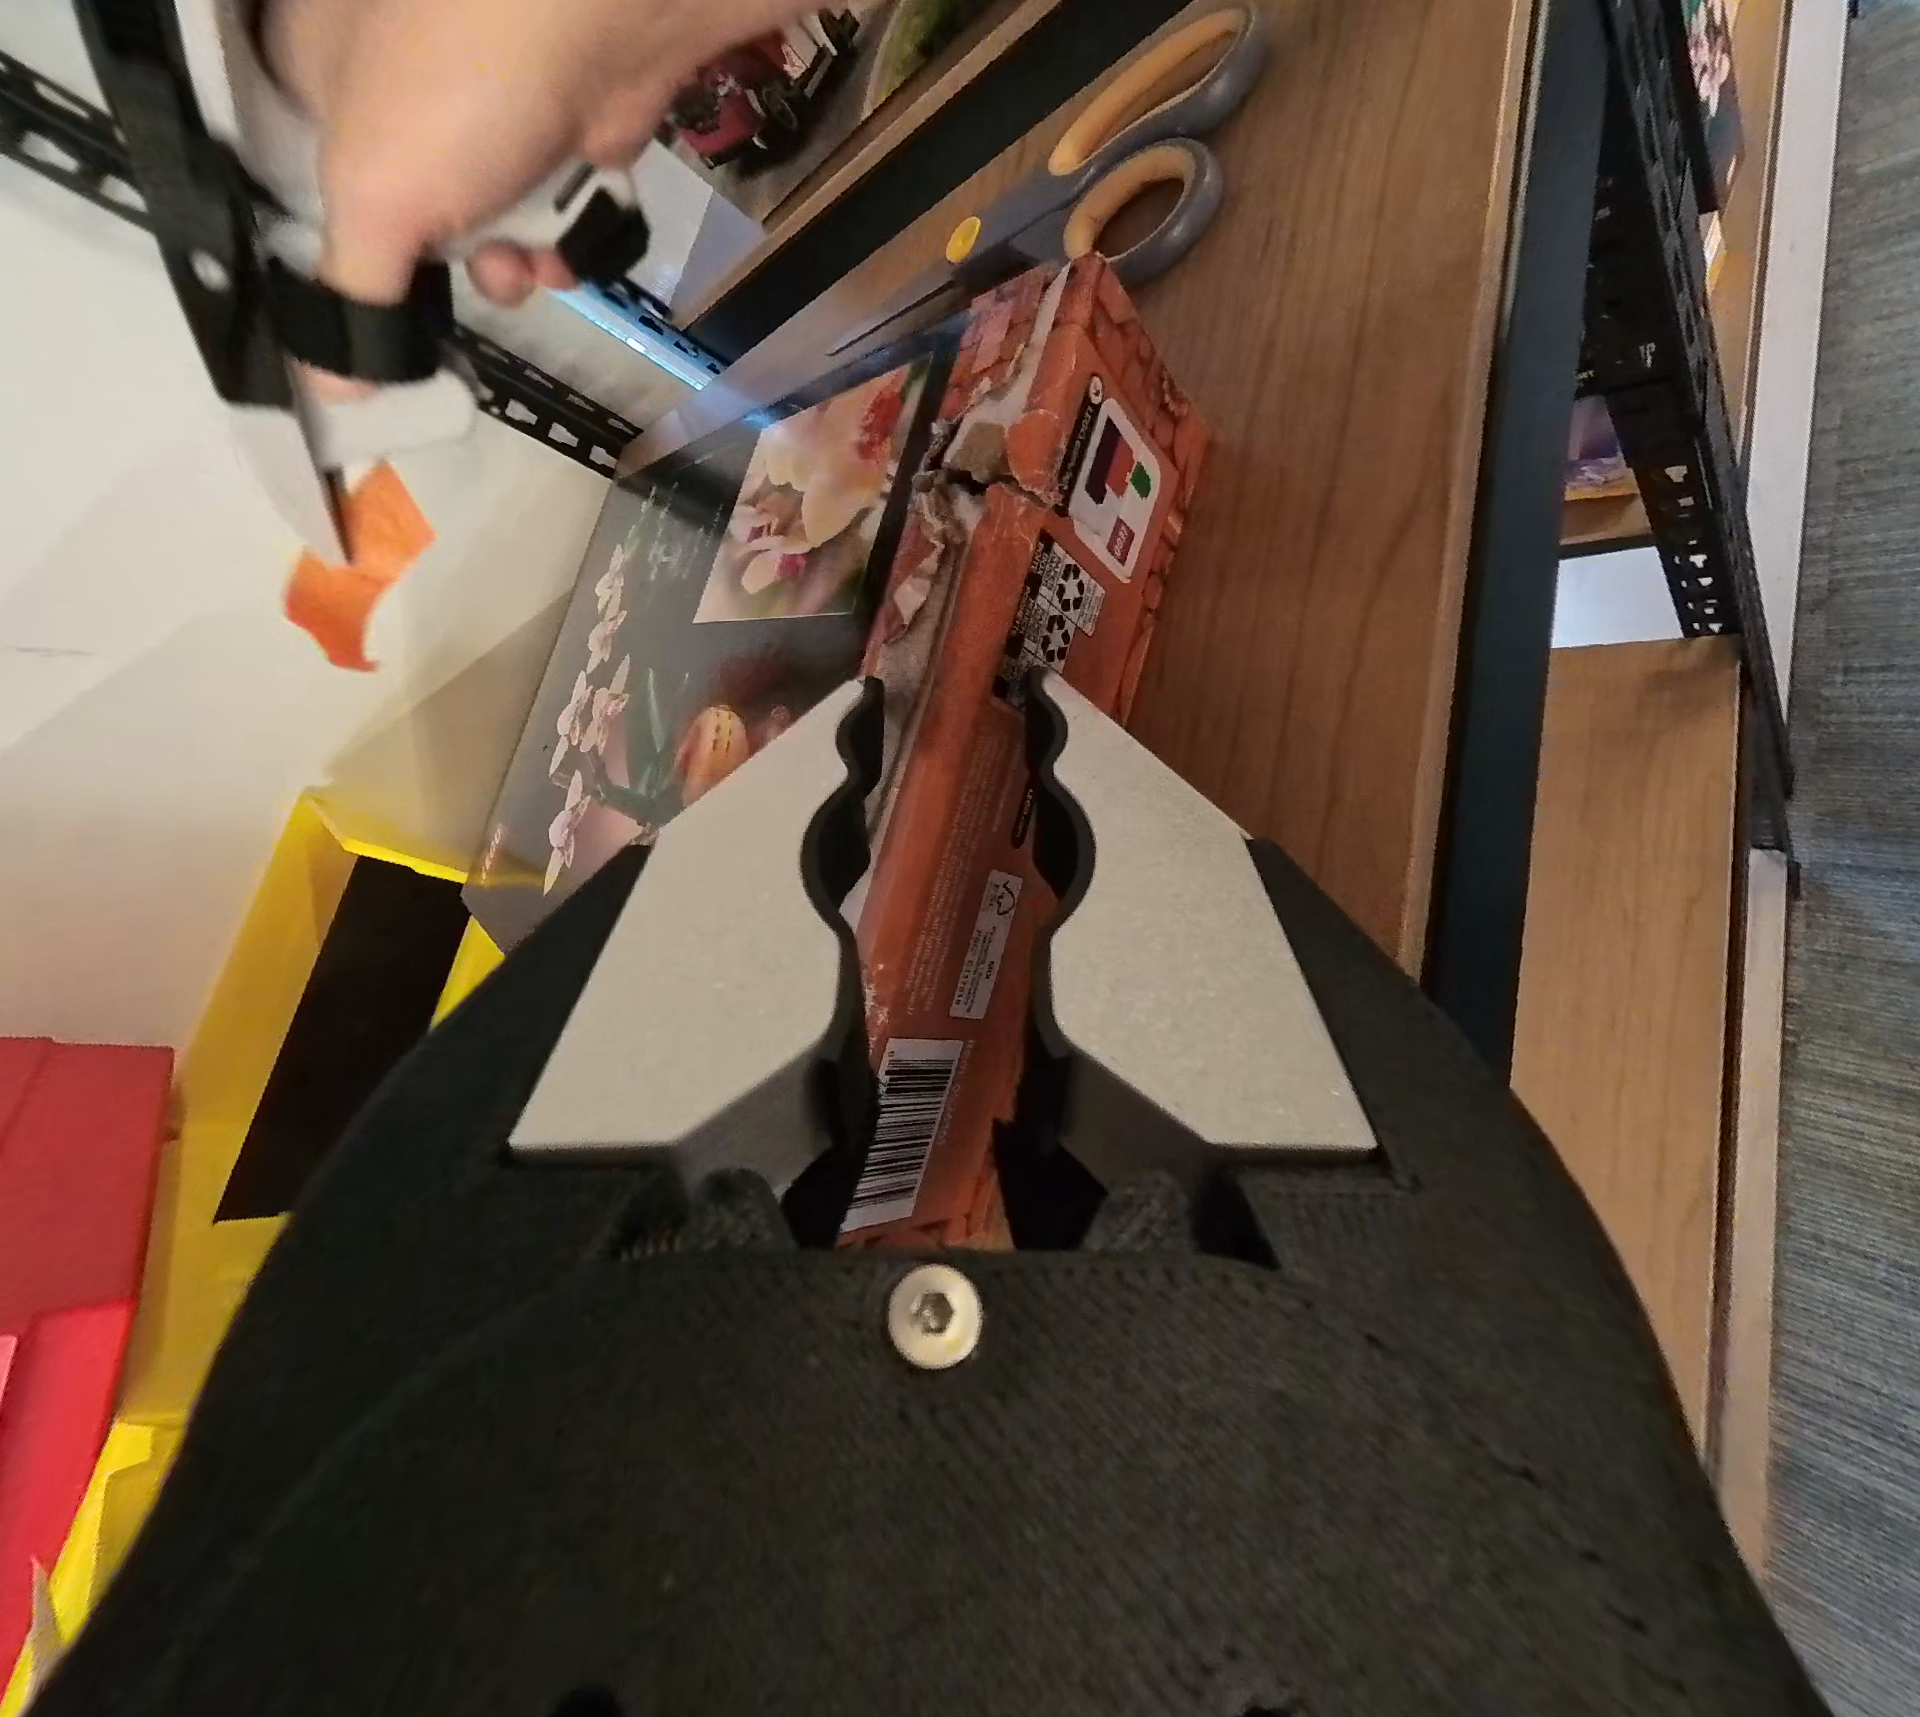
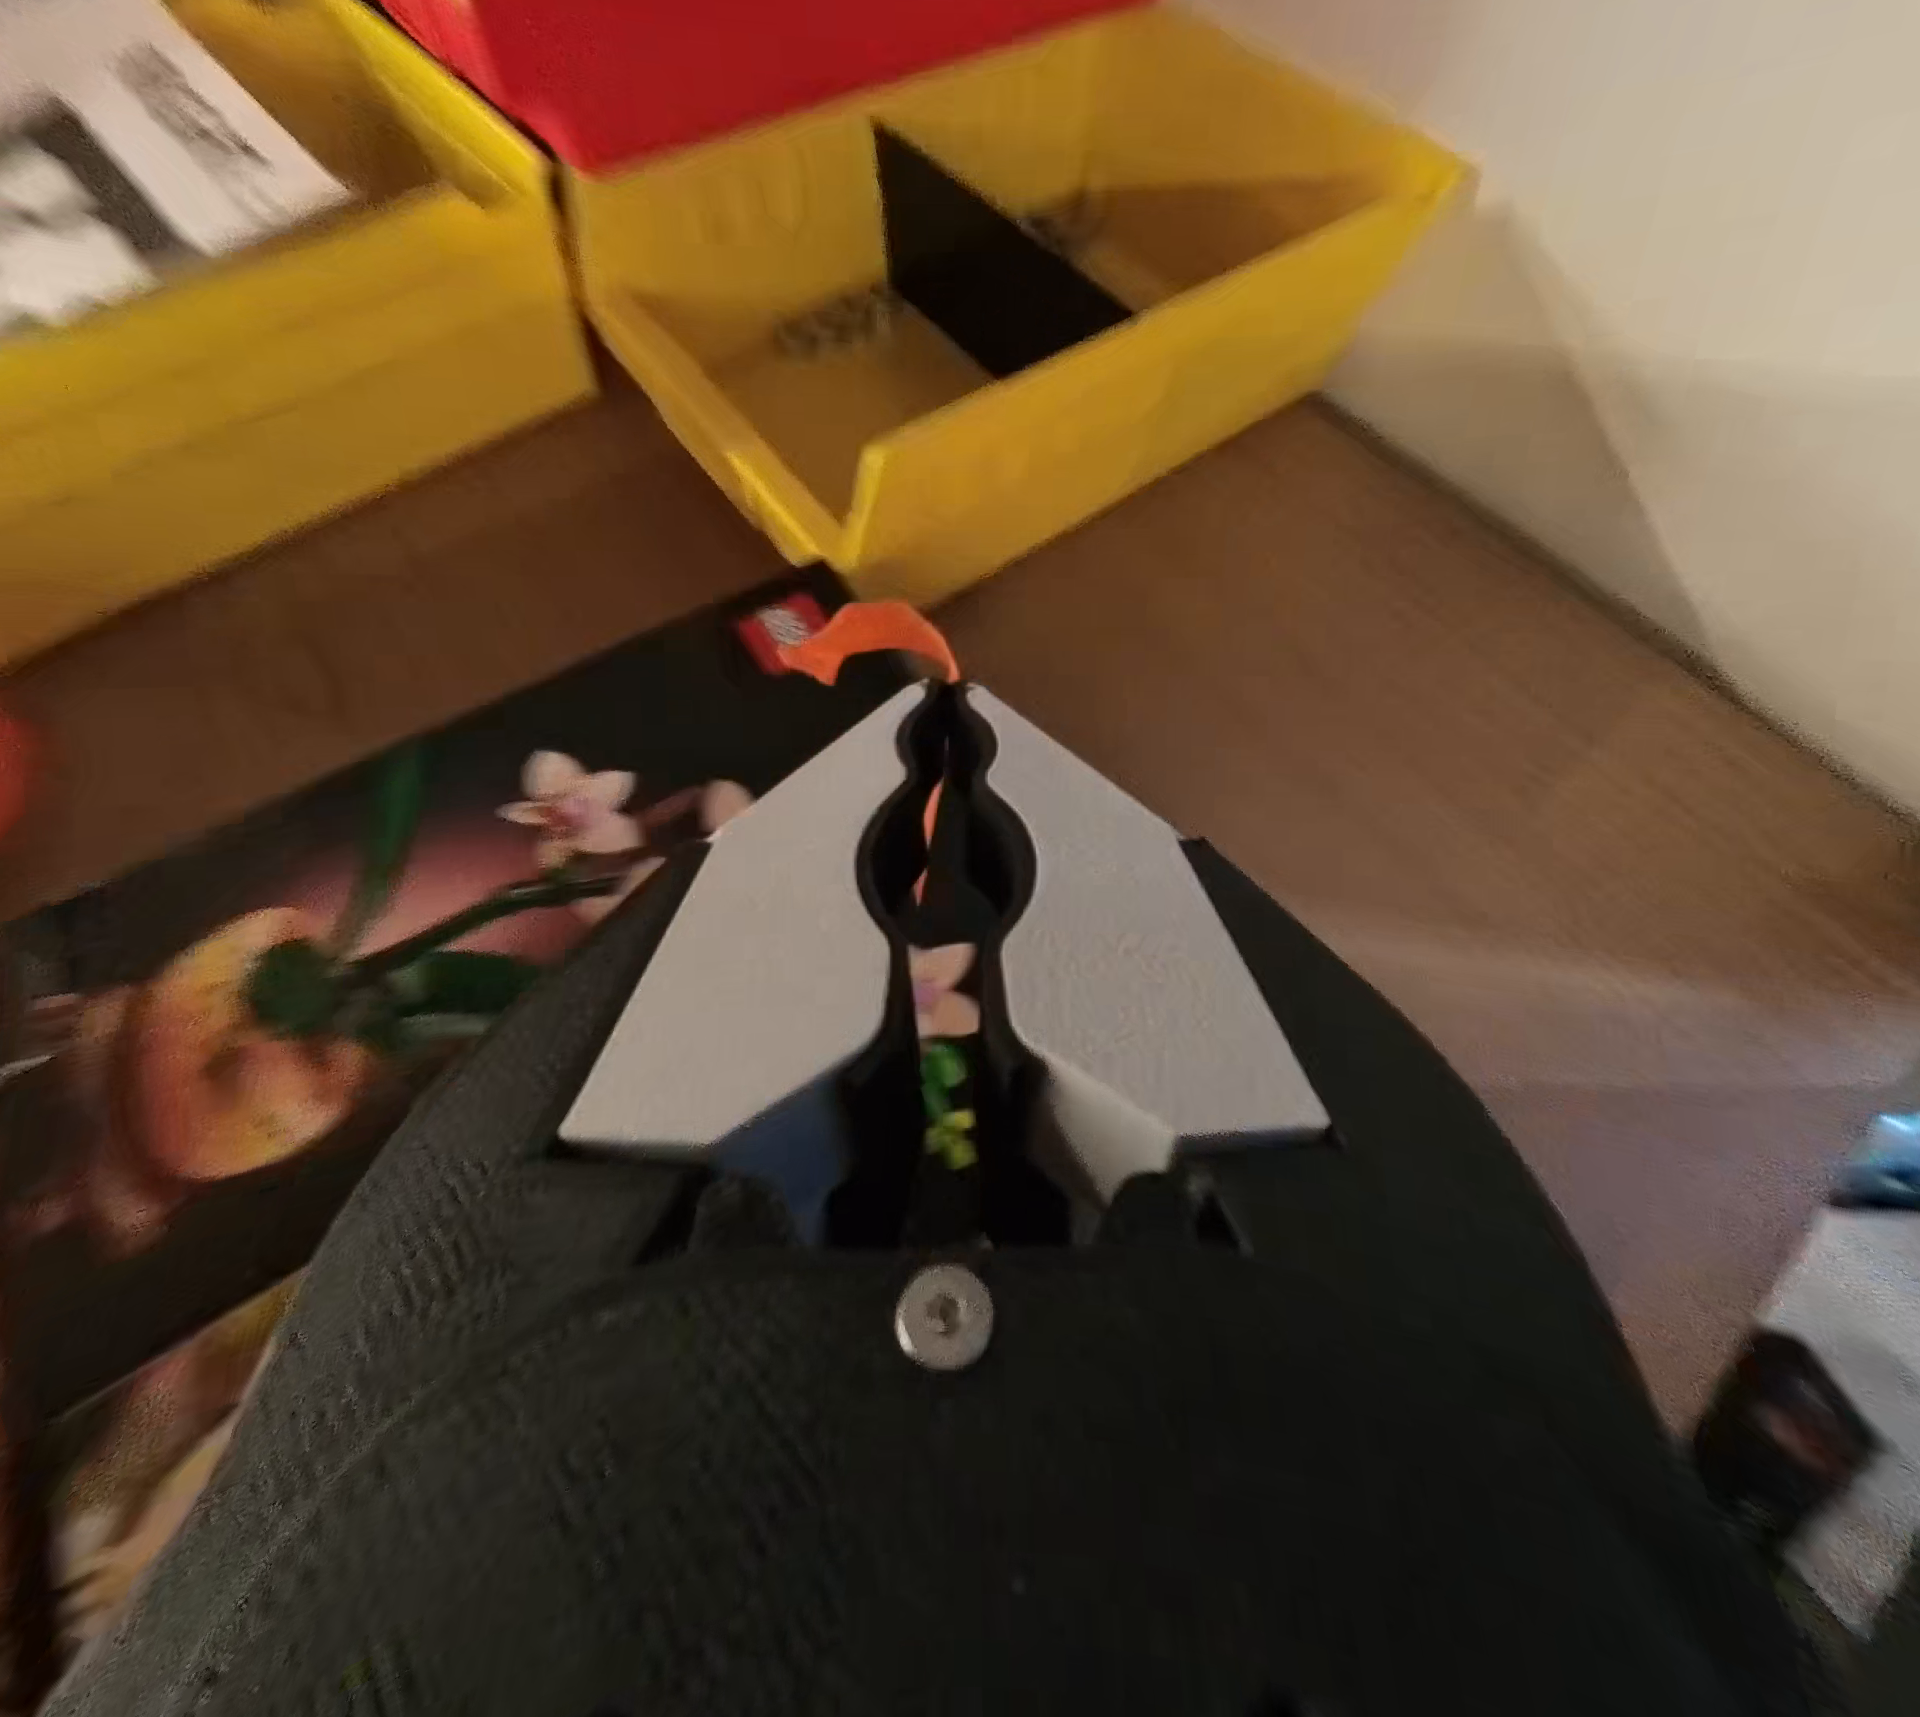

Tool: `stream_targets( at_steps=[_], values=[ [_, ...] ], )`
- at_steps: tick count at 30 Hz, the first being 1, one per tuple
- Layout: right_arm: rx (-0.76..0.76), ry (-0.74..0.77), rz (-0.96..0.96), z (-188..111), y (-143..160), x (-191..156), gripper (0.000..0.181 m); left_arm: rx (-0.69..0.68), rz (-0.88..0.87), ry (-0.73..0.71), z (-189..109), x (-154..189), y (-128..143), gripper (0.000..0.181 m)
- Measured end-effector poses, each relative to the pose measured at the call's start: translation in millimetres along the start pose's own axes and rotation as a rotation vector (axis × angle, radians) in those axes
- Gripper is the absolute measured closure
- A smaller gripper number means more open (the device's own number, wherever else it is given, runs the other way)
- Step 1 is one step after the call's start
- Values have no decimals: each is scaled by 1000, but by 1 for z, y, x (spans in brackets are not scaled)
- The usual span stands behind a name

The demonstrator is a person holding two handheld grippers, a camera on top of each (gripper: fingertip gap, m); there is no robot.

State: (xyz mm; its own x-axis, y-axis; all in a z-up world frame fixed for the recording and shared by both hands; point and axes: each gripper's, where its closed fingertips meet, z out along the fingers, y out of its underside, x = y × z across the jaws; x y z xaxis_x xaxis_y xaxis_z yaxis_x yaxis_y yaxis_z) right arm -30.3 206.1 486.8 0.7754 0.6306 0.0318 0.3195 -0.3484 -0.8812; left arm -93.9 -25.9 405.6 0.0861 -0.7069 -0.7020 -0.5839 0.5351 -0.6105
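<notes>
Wood counter (image 1: 1351, 420), white wall | left gripper (image 1: 951, 701) clamps light, stiff, torn box (image 1: 1039, 545) by its narrow edge | right gripper (image 2: 948, 693) pinches flimsy orange scrap (image 2: 873, 633)

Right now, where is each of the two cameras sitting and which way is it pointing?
Left wrist view: rides on the left gripper, facing along its fingers, which clamp the torn orange side of the flower box; scissors lie beyond, and a hand shows upper left.
Right wrist view: rides on the right gripper, facing the yellow bins; its tips pinch an orange scrap.
Shared: the flower box, orange scrap, yellow bins.
</notes>
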Motion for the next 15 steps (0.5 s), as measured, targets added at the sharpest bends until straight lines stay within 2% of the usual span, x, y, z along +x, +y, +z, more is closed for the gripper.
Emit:
stream_targets(
  at_steps=[3,8,12,15],
  values=[
    [-180,64,-119,32,21,32,181,-3,-9,-1,0,0,0,156],
    [-353,77,-134,67,48,52,181,-11,-9,-14,0,0,0,156],
    [-588,72,-312,80,78,53,181,-13,-12,-17,0,-1,0,156],
    [-664,53,-398,83,85,51,181,-12,-6,-25,0,-1,0,155]
  ],
)
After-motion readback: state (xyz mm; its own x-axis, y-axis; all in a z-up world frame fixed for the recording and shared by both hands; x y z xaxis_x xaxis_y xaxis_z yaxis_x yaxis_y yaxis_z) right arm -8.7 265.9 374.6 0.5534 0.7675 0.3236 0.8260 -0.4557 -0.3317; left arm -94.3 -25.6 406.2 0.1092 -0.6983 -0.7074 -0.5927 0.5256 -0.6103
